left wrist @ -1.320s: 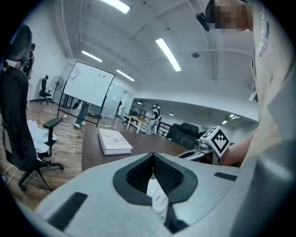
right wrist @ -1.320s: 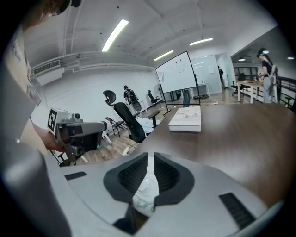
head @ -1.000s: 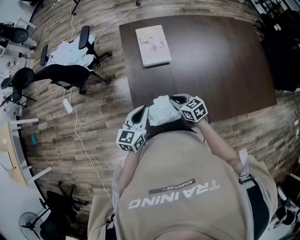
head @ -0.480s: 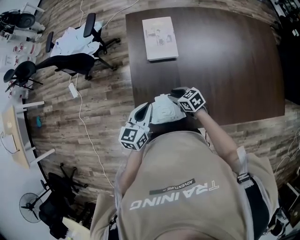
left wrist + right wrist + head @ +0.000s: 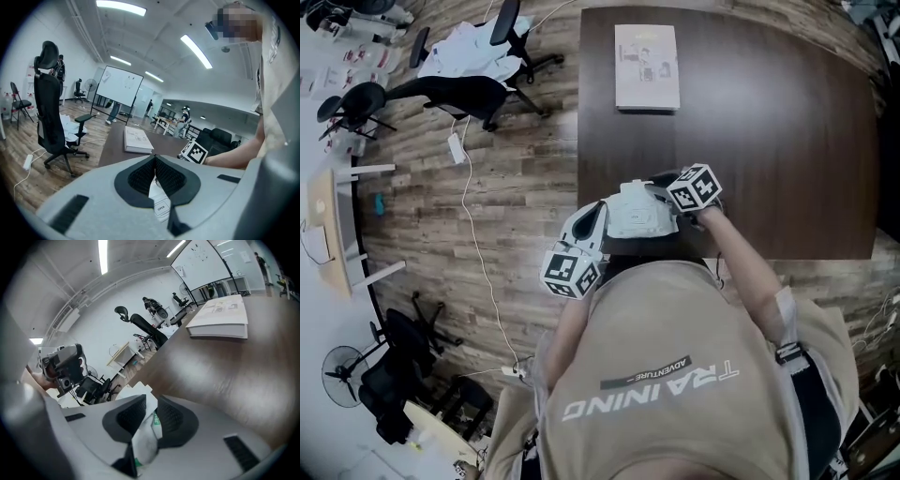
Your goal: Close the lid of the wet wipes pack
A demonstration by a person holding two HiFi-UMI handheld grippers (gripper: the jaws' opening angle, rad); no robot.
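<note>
Holding the wet wipes pack (image 5: 637,212) up in the air between both claws, I have it over the near edge of the surface (image 5: 787,122), towards the near-left corner and close to my chest, not resting on anything. My left claw (image 5: 155,163) is clenched almost flat on a thin white flap (image 5: 159,202) printed OPEN, which I take to be the pack's lid or its pull tab. Pinching it there gives me control of the part that has to be laid back down. The pack spans the gap between the claws, so each end is steadied by one of them. My right claw (image 5: 151,402) is clamped on the opposite edge, where soft white wrapper with a little green print bulges between the pads. I judge that this grip is there to brace the body of the pack so it does not fold or swing while the other side works the flap. Whether the lid is open or already seated I cannot tell from here. A book (image 5: 647,67) lies flat by the far edge near the far-left corner, well apart from all this.
</note>
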